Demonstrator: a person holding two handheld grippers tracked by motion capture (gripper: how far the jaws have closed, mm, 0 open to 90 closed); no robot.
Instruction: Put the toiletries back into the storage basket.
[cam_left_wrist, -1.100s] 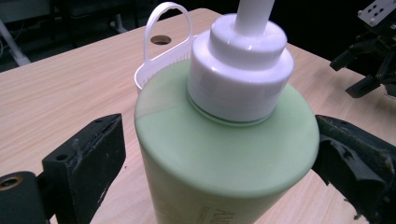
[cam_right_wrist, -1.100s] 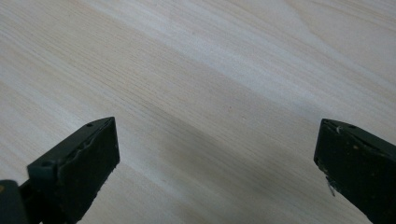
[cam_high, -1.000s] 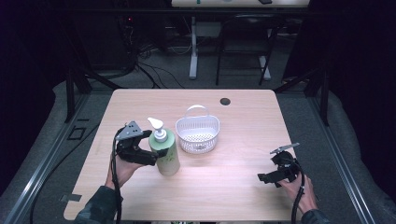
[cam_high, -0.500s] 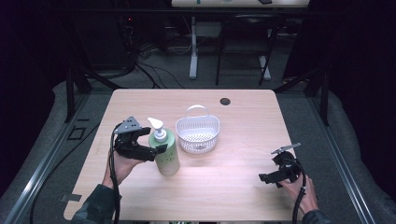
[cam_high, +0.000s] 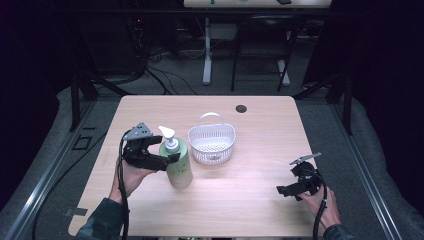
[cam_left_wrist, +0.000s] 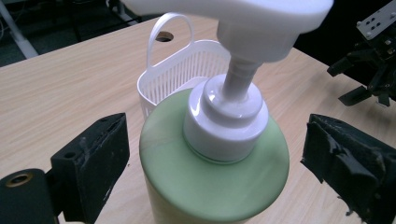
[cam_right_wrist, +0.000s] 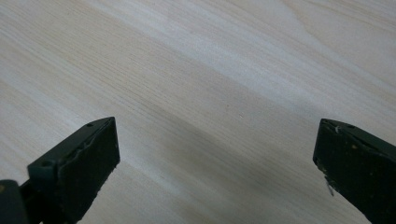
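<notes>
No brand, label or writing can be read on anything here. A green soap bottle (cam_high: 179, 167) with a white pump head (cam_high: 167, 133) stands upright on the wooden tabletop (cam_high: 240, 200), at about 8 o'clock from the table's middle. In the left gripper view the bottle's shoulder sits between the two black jaws, which are spread wide; a gap shows on each side, so neither jaw touches it. The pump collar (cam_left_wrist: 225, 120) rises at 12 o'clock from the shoulder, its spout crossing the top of that view. In the high view the left gripper (cam_high: 162, 161) comes at the bottle from 9 o'clock, held by a hand (cam_high: 131, 176).

A white perforated basket (cam_high: 212, 144) with an upright loop handle stands just beside the bottle at its 2 o'clock, apart from it. A dark round hole (cam_high: 241, 108) marks the tabletop at 12 o'clock from the basket.

The right gripper (cam_high: 284, 190) hovers low at the table's 4 o'clock, well apart from the bottle, its jaws spread over bare wood.
</notes>
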